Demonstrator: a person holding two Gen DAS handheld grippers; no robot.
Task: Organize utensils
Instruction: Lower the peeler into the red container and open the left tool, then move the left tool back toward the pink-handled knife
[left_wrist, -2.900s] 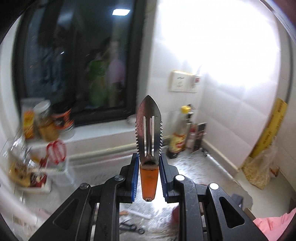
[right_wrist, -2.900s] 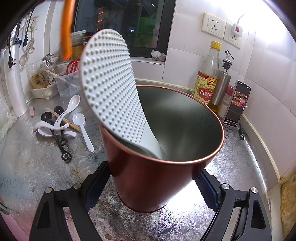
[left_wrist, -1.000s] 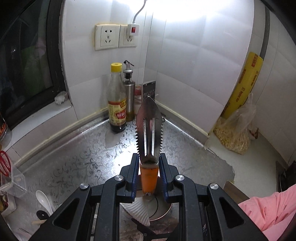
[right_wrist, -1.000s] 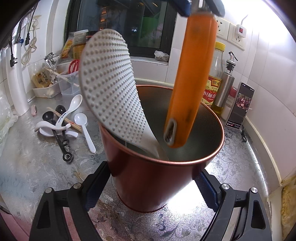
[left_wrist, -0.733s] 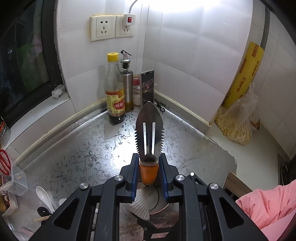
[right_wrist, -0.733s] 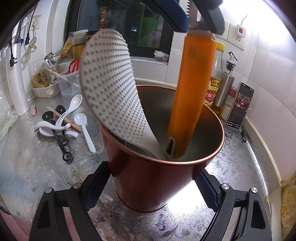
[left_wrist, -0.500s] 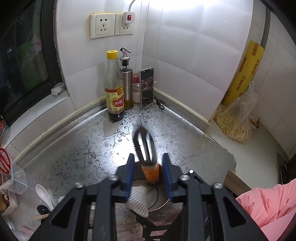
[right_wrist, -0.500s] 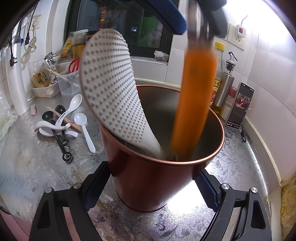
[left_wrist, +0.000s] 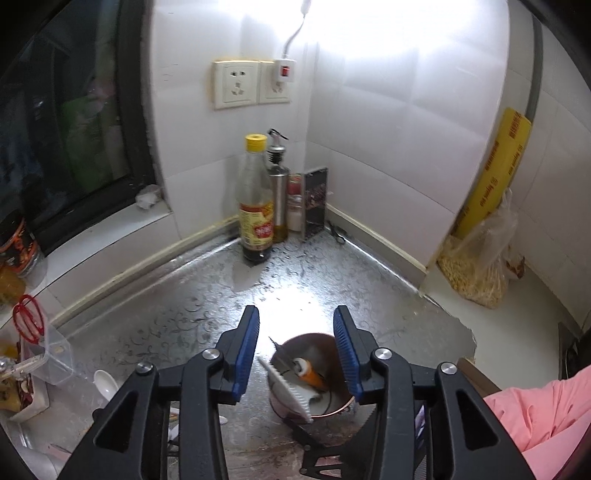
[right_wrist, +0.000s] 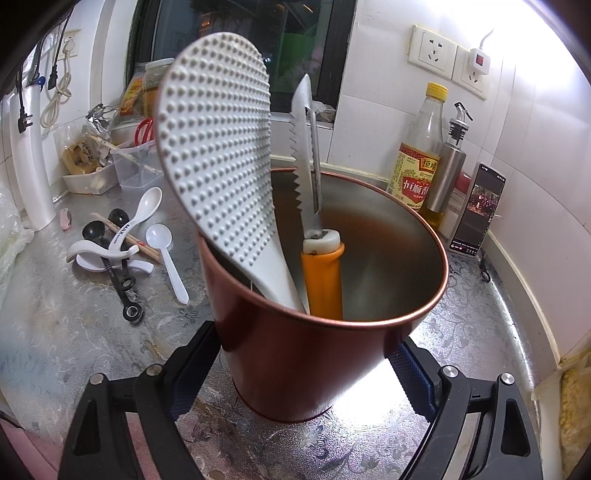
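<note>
I am working at a patterned silver countertop (right_wrist: 74, 332) in a white-tiled kitchen corner, beside a dark window.

My left gripper (left_wrist: 295, 349) is hovering above the counter with its jaws opening and nothing between the blue pads (left_wrist: 246, 347). Directly below it, seen through the gap, the copper-red utensil holder (left_wrist: 332, 400) is standing on the counter.

My right gripper (right_wrist: 295, 373) is clamping that utensil holder (right_wrist: 303, 369) by its lower wall, a blue pad pressing on each side. Inside the holder, the white dimpled rice paddle (right_wrist: 218, 162) is leaning against the left rim, head up. Just beside it the orange-handled serrated peeler (right_wrist: 314, 221) is standing handle-down, its metal blade pointing up toward the window.

Farther out on the left, loose utensils are lying in a small heap: white ceramic spoons (right_wrist: 147, 205), a white plastic spoon (right_wrist: 166, 254), wooden chopsticks (right_wrist: 125, 236) and black measuring spoons (right_wrist: 118, 273). Behind them a clear plastic box (right_wrist: 136, 166) and a white tray (right_wrist: 88, 181) are crowding the wall.

To the right, in the corner behind the holder, a yellow-capped vinegar bottle (right_wrist: 419, 151) is standing next to a steel oil dispenser (right_wrist: 448, 166), with a phone (right_wrist: 478, 208) propped against the tiles. Wall sockets (right_wrist: 432, 50) are sitting above them. In the left view, a yellow roll (left_wrist: 498, 170) and a bag of dried noodles (left_wrist: 480, 266) are resting past the counter's edge, and a pink sleeve (left_wrist: 543, 413) is showing at lower right.
</note>
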